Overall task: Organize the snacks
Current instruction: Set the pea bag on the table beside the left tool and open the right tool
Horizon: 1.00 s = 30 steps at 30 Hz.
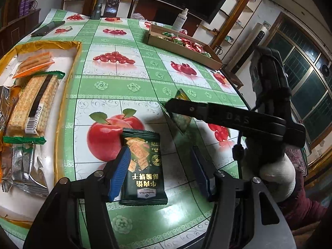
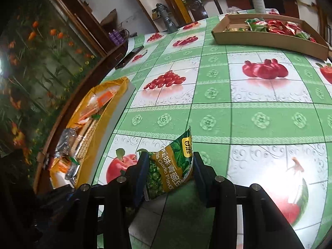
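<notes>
A dark green cracker packet (image 1: 145,167) lies flat on the fruit-print tablecloth between the blue pads of my open left gripper (image 1: 159,172), close to the left pad. My right gripper (image 2: 169,166) is shut on a green garlic pea packet (image 2: 173,164) and holds it above the table; it also shows in the left wrist view (image 1: 182,115) with the packet (image 1: 181,97) between its fingers. A gold-rimmed tray (image 1: 68,78) at the left holds cracker packs (image 1: 33,105). A cardboard tray (image 1: 182,45) at the far right holds red and green snack packets.
A phone (image 1: 47,28), a grey flashlight (image 1: 97,6) and a white spray bottle (image 1: 180,19) stand along the table's far side. A wooden chair stands behind. The table edge runs along the right, where the person's sleeve (image 1: 300,205) shows.
</notes>
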{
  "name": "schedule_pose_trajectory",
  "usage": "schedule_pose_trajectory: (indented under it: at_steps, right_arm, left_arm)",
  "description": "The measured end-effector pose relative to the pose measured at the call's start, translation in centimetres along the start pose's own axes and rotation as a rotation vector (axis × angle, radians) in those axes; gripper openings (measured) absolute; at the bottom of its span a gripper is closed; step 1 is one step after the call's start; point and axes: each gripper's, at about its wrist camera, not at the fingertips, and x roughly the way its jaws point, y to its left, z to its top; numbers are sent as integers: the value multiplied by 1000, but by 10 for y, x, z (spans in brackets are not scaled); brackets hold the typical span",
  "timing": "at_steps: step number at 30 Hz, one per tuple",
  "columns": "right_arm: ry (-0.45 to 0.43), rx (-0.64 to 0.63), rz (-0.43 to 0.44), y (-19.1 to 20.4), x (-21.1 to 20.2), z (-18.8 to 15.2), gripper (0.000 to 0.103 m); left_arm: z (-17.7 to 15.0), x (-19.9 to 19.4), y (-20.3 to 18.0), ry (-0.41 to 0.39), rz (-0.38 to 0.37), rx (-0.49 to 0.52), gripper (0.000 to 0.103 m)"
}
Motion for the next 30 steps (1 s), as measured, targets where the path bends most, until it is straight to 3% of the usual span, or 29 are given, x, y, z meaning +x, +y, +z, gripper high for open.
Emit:
schedule_pose_trajectory:
  at_steps: [6,11,12,15,22,30]
  right_arm:
    - [37,-40,-18,6,2,-9,46]
    - [50,-77,44,15,6,-14,46]
    - [40,-69,53,15,4,-13,46]
    - [17,-25,42,6,-1,-11,63]
    - [-24,97,8,-36,-19,-11,63]
    - [-53,146,21,-57,-27,-13,62]
  left_arm:
    - [6,-18,7,-74,-3,-42,57]
    - [7,-29,19,-107,-3,-87,62]
    - [7,-29,17,-105,-1,-77,62]
    - [7,-20,5,-74,-11,-9,67]
    - [14,13,-34,-3,2,207,67]
    - [33,52,-37,66,70,216,66]
